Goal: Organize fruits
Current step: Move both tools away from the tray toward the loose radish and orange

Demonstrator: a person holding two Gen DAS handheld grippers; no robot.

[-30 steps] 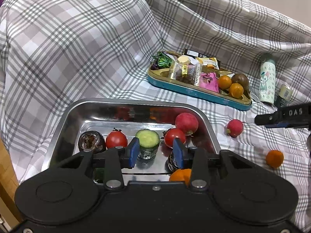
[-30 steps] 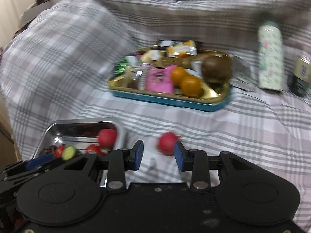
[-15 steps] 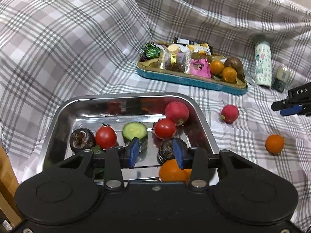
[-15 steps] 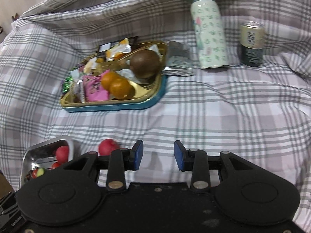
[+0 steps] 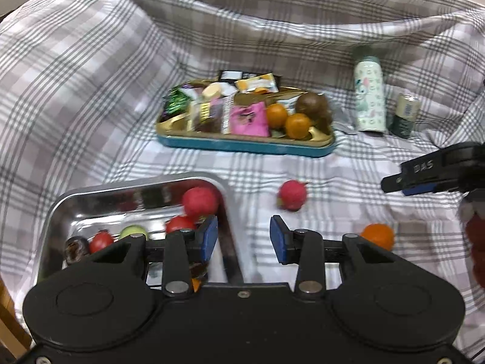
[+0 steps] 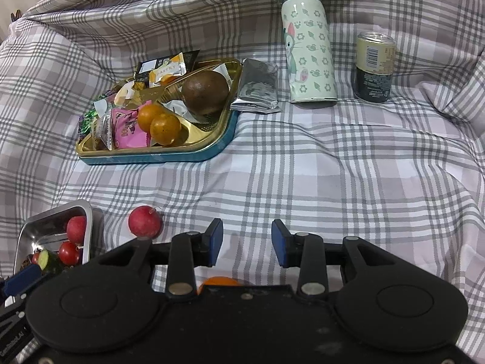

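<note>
A steel tray (image 5: 136,182) at lower left holds a red radish (image 5: 200,201), cherry tomatoes, a cucumber piece and dark fruit. A second radish (image 5: 292,194) (image 6: 144,221) lies on the checked cloth beside the tray. A loose orange (image 5: 377,236) rests further right; in the right wrist view it peeks out under the gripper body as an orange (image 6: 218,282). My left gripper (image 5: 244,239) is open and empty, over the tray's right rim. My right gripper (image 6: 247,241) hovers above bare cloth, its jaws opening with nothing between them.
At the back, a teal and gold tin (image 5: 242,145) (image 6: 157,157) holds snack packets, two oranges (image 6: 165,129) and a brown fruit (image 6: 206,91). A patterned bottle (image 6: 309,48) and a can (image 6: 374,66) stand to its right. Cloth folds rise behind.
My left gripper has shifted right, off the tray's middle towards its right rim. My right gripper swung right, so the loose radish now sits at its lower left.
</note>
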